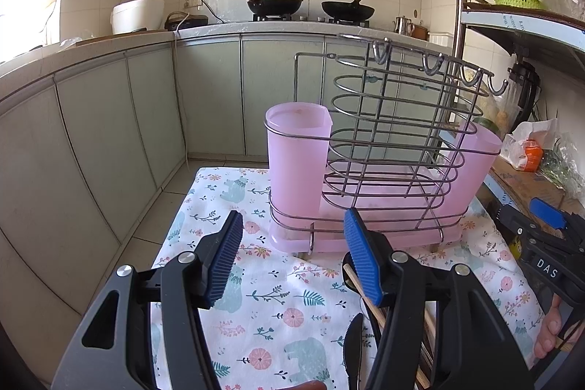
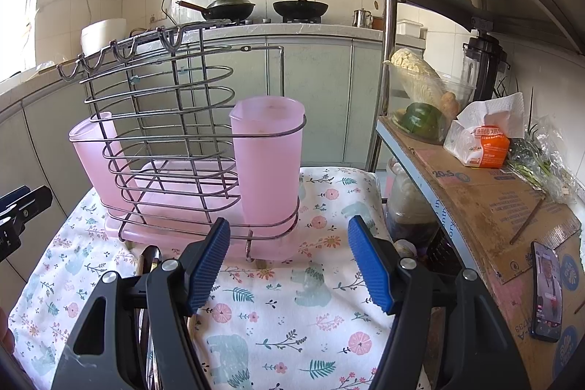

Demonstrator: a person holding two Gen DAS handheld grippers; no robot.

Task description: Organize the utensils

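Observation:
A wire utensil rack with two pink plastic cups and a pink drip tray stands on a floral cloth. My left gripper is open, held just short of the rack with nothing between its fingers. Beneath its right finger lie a black knife and wooden chopsticks on the cloth. My right gripper is open and empty, facing the right-hand cup. Dark utensil handles show under its left finger. The right gripper also appears at the left wrist view's right edge.
A shelf unit at the right carries cardboard, a tissue pack, vegetables and a phone. A jar stands under it beside the cloth. Kitchen cabinets and a stove with two pans lie behind. A person's hand shows at right.

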